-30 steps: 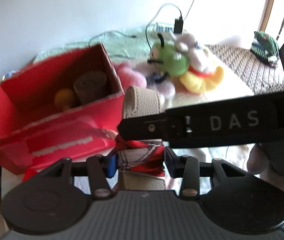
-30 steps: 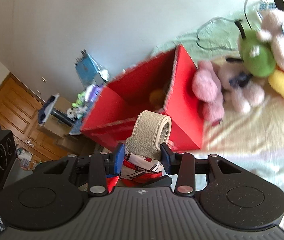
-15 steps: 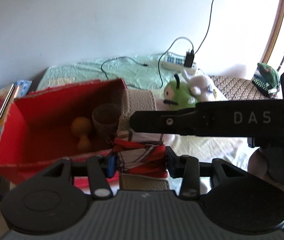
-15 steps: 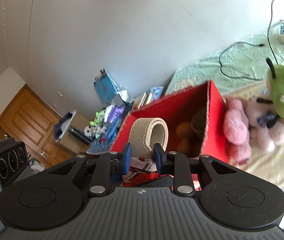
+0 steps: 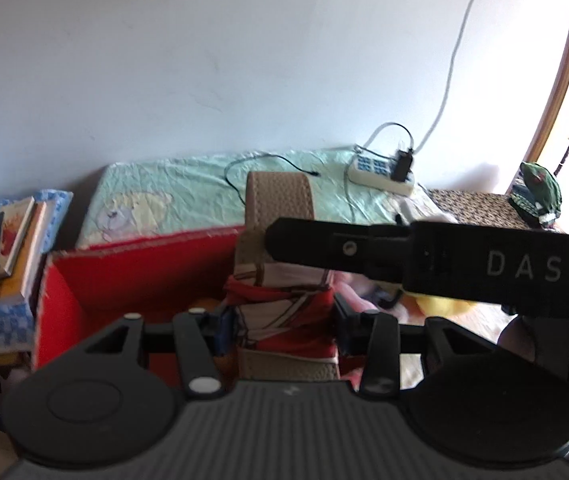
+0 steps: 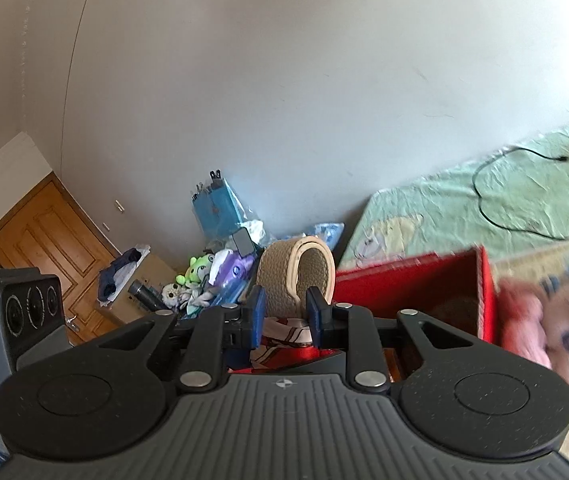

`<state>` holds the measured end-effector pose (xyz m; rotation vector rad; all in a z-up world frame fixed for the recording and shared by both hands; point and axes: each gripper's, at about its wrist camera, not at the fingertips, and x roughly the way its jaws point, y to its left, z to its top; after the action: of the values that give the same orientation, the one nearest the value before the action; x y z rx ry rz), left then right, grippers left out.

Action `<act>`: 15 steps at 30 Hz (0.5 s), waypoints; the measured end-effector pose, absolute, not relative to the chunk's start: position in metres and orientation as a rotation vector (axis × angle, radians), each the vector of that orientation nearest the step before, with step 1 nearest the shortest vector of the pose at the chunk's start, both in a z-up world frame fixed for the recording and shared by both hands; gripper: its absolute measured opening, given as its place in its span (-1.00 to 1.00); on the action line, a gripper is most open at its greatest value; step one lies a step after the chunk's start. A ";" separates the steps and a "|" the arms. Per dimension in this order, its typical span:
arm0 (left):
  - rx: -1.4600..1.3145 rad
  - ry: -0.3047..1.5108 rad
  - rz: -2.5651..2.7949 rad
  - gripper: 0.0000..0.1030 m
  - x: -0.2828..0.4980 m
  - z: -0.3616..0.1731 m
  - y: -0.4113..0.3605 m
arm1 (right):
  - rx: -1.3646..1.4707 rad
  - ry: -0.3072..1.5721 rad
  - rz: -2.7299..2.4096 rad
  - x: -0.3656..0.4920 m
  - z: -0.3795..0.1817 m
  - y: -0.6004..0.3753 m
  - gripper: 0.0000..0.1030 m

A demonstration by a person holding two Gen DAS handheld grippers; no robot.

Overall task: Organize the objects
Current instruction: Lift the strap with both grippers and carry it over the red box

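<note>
Above the open red cardboard box [image 5: 140, 276], both grippers are clamping one beige woven strap loop wrapped in a red-and-white patterned scarf [image 5: 280, 308]. The left gripper [image 5: 282, 322] is pinching the scarf-wrapped middle, while the right gripper [image 6: 283, 316] is gripping the strap loop [image 6: 296, 280] just below its arch. Its long axis is standing roughly upright, with the rounded end pointing up. Whether it is touching the box is unclear, since blur is softening the edges.

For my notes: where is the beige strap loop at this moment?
Central in both wrist views, the beige strap loop is clamped by both grippers, above the red box.
</note>
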<state>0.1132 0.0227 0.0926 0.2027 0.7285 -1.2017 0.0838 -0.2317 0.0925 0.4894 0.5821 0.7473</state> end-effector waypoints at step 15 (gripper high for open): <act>0.241 0.785 -1.106 -0.16 0.188 0.071 0.002 | 0.456 0.615 0.782 0.140 0.078 -0.175 -0.52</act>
<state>0.1884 0.0016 0.0712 0.2405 0.7855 -1.1061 0.1398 -0.1750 0.0782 0.4560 0.6153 0.7816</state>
